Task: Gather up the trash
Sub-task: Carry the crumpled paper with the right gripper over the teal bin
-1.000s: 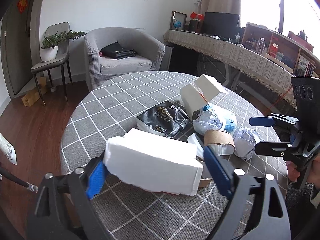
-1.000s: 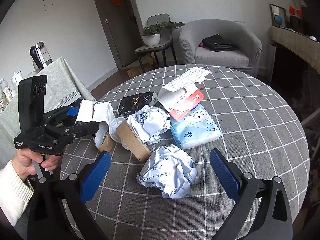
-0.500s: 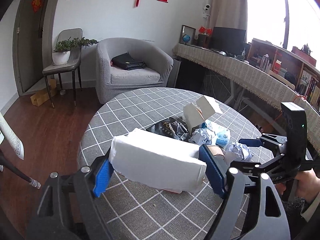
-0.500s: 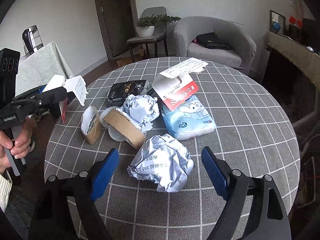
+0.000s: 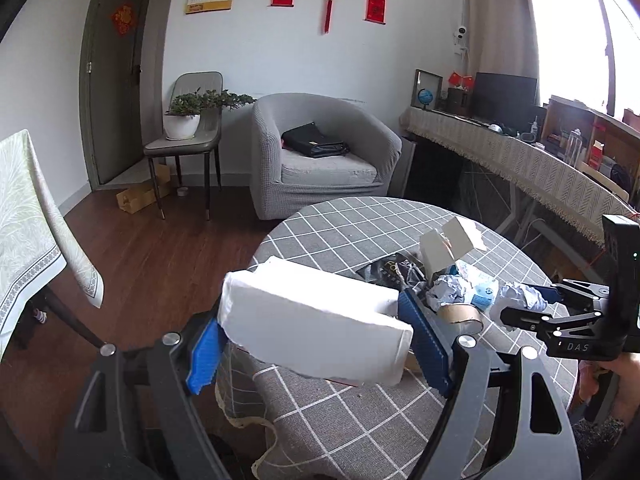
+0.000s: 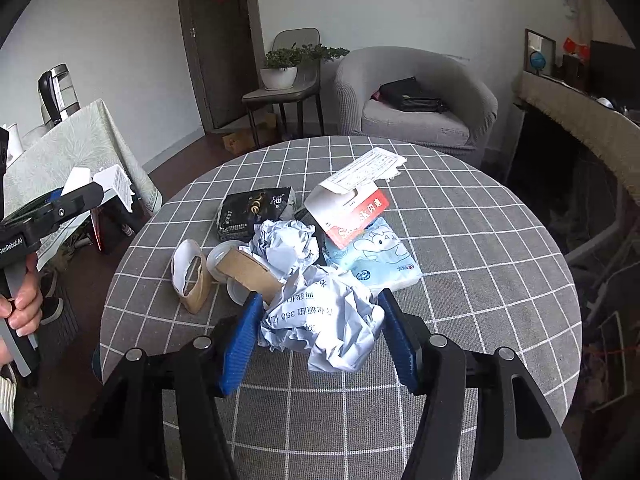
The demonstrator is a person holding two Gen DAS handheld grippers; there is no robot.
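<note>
My left hand-held gripper [image 5: 312,346] is clamped across the ends of a white, torn-edged cardboard box [image 5: 316,322], lifted clear off the near edge of the round tabletop with the grey checked cloth [image 5: 360,408]. My right hand-held gripper [image 6: 320,330] has its blue pads [image 6: 240,340] pressed against both sides of a crumpled ball of pale blue printed paper [image 6: 324,320], which sits at the near side of the trash pile on the cloth [image 6: 480,300].

I judge the step in hand to be securing this paper ball and lifting it. To do it well I would squeeze gently but fully, since crumpled paper gives and can slip out, then raise it straight up before swinging away, keeping the box in my left grip level.

Just behind the ball, touching or nearly so, lie a brown paper cup on its side [image 6: 250,270], a second crumpled paper wad [image 6: 286,246] and a light blue soft tissue pack [image 6: 376,256]; a sideways drag could pull these along. Further back are a red-and-white opened carton [image 6: 352,208] and a black foil packet [image 6: 252,212]. A flattened brown paper sleeve [image 6: 192,280] stands to the left. I see no bin in either view, so where to drop things I cannot tell.
</note>
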